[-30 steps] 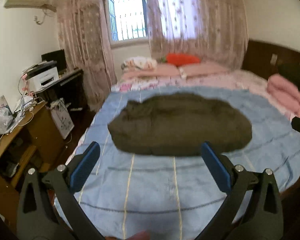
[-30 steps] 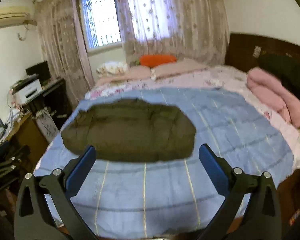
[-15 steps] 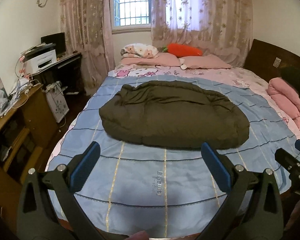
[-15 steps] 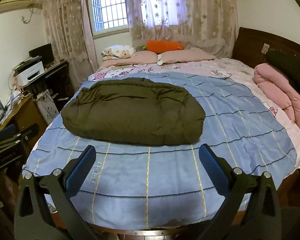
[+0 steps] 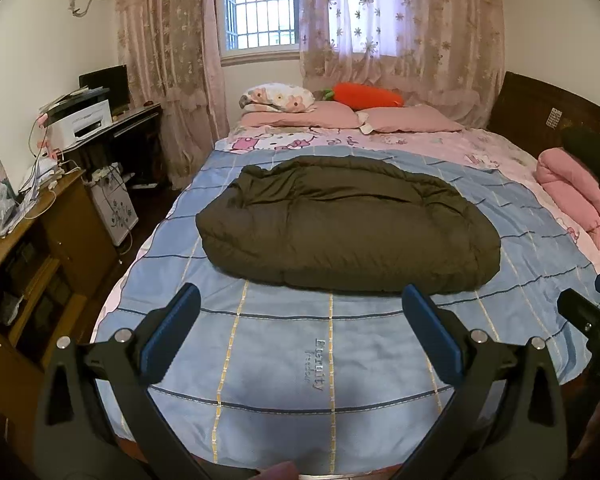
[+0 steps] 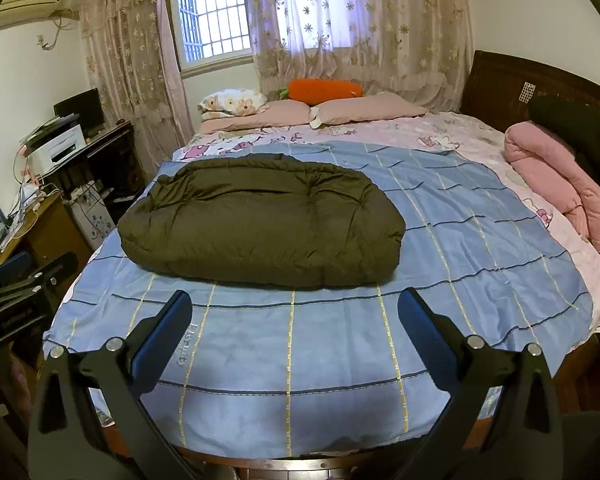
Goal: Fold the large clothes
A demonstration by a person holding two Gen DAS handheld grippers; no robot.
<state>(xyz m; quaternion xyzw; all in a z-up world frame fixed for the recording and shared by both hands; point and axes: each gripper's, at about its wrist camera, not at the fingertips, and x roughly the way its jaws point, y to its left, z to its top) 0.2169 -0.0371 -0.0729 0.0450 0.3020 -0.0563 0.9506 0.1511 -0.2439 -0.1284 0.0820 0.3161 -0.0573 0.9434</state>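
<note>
Olive padded coat (image 5: 348, 228) on blue sheet (image 5: 284, 360), pink quilt (image 5: 580, 200) aside, both grippers' jaws wide

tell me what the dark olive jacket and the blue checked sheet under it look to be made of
Olive padded jacket: looks like a smooth synthetic shell over soft filling, matte with a faint sheen; it lies in puffy, rounded folds. Blue checked sheet: thin woven fabric, probably cotton or a blend; it lies flat with fine creases and a printed word.
</note>
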